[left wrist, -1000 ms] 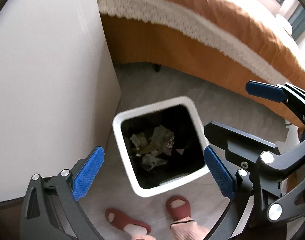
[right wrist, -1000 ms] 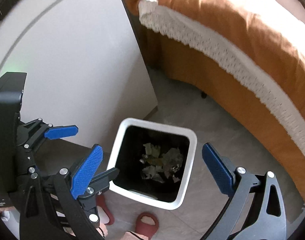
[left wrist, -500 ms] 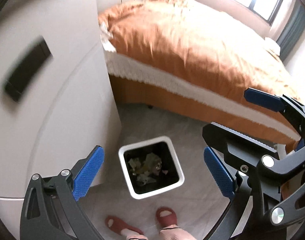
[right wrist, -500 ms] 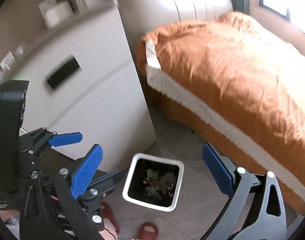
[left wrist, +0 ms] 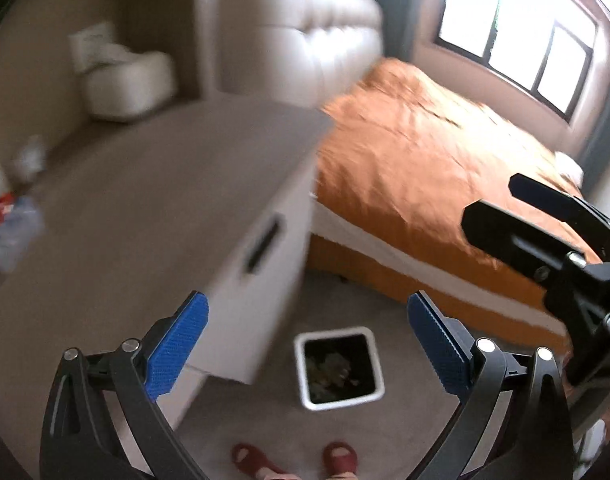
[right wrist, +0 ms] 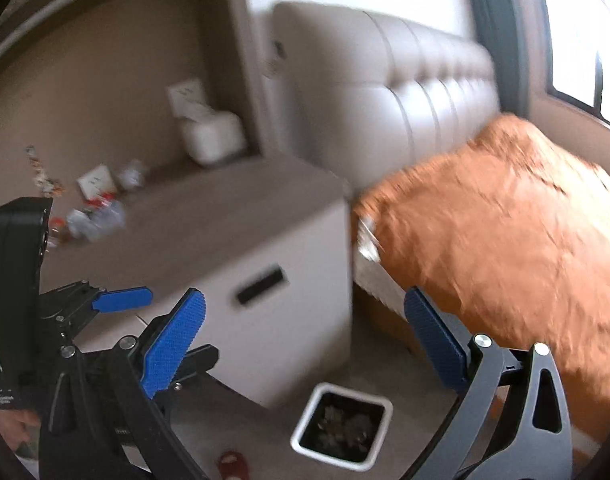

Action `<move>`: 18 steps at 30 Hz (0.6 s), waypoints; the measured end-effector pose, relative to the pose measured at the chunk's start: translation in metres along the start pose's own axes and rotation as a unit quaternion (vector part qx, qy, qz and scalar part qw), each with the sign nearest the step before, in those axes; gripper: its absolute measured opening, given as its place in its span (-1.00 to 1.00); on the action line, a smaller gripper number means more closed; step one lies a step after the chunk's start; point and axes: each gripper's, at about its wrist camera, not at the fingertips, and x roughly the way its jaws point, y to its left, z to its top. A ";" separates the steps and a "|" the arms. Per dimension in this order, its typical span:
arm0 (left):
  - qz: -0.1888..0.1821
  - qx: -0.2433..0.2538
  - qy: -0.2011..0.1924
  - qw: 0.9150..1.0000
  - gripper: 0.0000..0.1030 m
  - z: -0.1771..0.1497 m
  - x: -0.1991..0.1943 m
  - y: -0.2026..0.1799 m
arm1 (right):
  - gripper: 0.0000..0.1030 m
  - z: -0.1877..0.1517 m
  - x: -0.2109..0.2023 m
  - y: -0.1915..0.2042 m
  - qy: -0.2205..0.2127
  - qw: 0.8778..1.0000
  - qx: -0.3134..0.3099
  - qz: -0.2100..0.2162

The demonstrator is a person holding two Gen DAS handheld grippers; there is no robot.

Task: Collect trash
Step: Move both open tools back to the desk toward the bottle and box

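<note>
A white square trash bin (left wrist: pixel 339 368) with crumpled paper inside stands on the floor beside a white cabinet; it also shows in the right wrist view (right wrist: pixel 343 426). Blurred loose trash (right wrist: pixel 93 210) lies on the cabinet's grey top at the far left, also in the left wrist view (left wrist: pixel 9 224). My left gripper (left wrist: pixel 305 348) is open and empty, high above the bin. My right gripper (right wrist: pixel 303 344) is open and empty; it shows at the right of the left wrist view (left wrist: pixel 545 232). The left gripper shows at the left of the right wrist view (right wrist: pixel 145 324).
The white cabinet (left wrist: pixel 261 280) with a dark handle slot stands left of the bin. A white tissue box (right wrist: pixel 213 136) sits at the cabinet's back. A bed with an orange cover (left wrist: pixel 425 168) lies to the right. Red slippers (left wrist: pixel 337 456) show at the bottom.
Both grippers have risen and tilted up, away from the bin. The bin has shrunk in view and the cabinet top with its trash has come into sight. Both stay open.
</note>
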 end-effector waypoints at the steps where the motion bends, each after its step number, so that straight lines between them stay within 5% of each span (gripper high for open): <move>1: 0.014 -0.010 -0.012 1.000 0.91 0.002 -0.012 0.013 | 0.93 0.010 0.001 0.013 -0.008 1.000 -0.009 0.013; 8: 0.111 -0.069 -0.049 0.990 0.91 -0.001 -0.070 0.100 | 0.93 0.051 0.018 0.098 -0.021 0.993 -0.066 0.099; 18: 0.227 -0.173 -0.062 0.956 0.91 -0.040 -0.135 0.241 | 0.93 0.075 0.076 0.228 0.006 0.970 -0.139 0.199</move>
